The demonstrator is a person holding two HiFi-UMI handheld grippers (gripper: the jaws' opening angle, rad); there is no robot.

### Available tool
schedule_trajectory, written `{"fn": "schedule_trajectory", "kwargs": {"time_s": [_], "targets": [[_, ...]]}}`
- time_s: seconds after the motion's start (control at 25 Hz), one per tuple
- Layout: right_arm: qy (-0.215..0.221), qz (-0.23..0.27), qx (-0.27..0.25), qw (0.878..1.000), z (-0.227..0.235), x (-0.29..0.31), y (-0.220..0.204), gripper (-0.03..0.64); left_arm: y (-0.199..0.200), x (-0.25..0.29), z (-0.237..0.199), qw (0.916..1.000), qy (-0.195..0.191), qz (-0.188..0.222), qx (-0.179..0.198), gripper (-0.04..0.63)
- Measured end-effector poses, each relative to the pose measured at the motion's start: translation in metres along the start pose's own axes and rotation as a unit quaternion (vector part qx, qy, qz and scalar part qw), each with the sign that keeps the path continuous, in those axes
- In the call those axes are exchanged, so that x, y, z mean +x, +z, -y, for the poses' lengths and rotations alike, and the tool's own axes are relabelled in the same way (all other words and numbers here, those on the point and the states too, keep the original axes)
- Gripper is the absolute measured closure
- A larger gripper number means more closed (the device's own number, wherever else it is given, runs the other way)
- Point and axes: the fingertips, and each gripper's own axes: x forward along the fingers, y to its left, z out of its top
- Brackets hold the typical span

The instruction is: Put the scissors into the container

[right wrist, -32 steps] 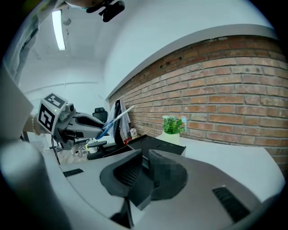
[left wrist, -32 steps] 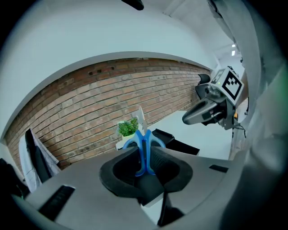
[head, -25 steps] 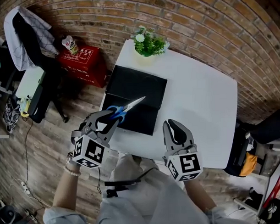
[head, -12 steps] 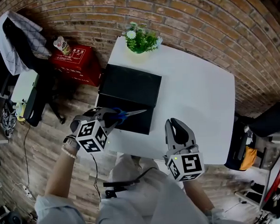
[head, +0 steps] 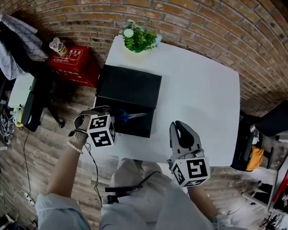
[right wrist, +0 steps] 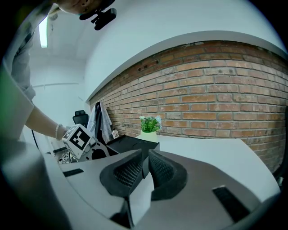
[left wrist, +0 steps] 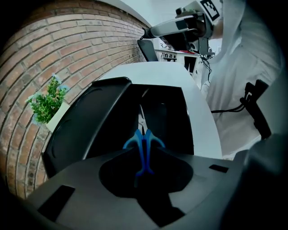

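Over the open container at centre left, your left gripper clamps the scissors blade-first for release; your right gripper waits closed, empty.

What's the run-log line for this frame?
left gripper: shut on blue-handled scissors | scissors over open black container | right gripper: shut, empty

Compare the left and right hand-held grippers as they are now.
The left hand-held gripper is shut on the blue-handled scissors; the right hand-held gripper holds nothing, its jaws nearly together. The left one reaches over the black container, scissor blades pointing across it; the right one hangs at the near edge of the table, apart from the container. Both bear a marker cube.
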Motion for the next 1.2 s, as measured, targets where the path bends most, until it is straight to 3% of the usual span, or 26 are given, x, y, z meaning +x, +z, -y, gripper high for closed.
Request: {"fn": "schedule_trajectory", "kwargs": {"time_s": [0.4,0.56,0.68,0.76,0.88,1.2], "targets": [[-0.005,-0.002,0.0,1.0,0.008,-0.006,-0.002,0.549,0.003,0.011,0.0,0.9996,0.001,-0.011,-0.027,0.5],[0.002,0.0,-0.005,1.0,0.007,-0.007,0.0,0.549,0.011,0.003,-0.005,0.9966,0.012,0.018,-0.079,0.494],[0.013,0.005,-0.012,1.0,0.004,-0.009,0.004,0.549,0.019,-0.012,-0.014,0.9898,0.043,0.054,-0.125,0.492],[0.024,0.009,-0.02,0.999,0.0,-0.009,0.009,0.549,0.024,-0.026,-0.02,0.9802,0.067,0.084,-0.167,0.492],[0.037,0.018,-0.03,0.999,-0.008,-0.011,0.018,0.549,0.03,-0.053,-0.03,0.9586,0.109,0.13,-0.229,0.494],[0.088,0.051,-0.07,0.992,-0.034,-0.022,0.042,0.549,0.032,-0.134,-0.034,0.8807,0.234,0.225,-0.345,0.565]]}}
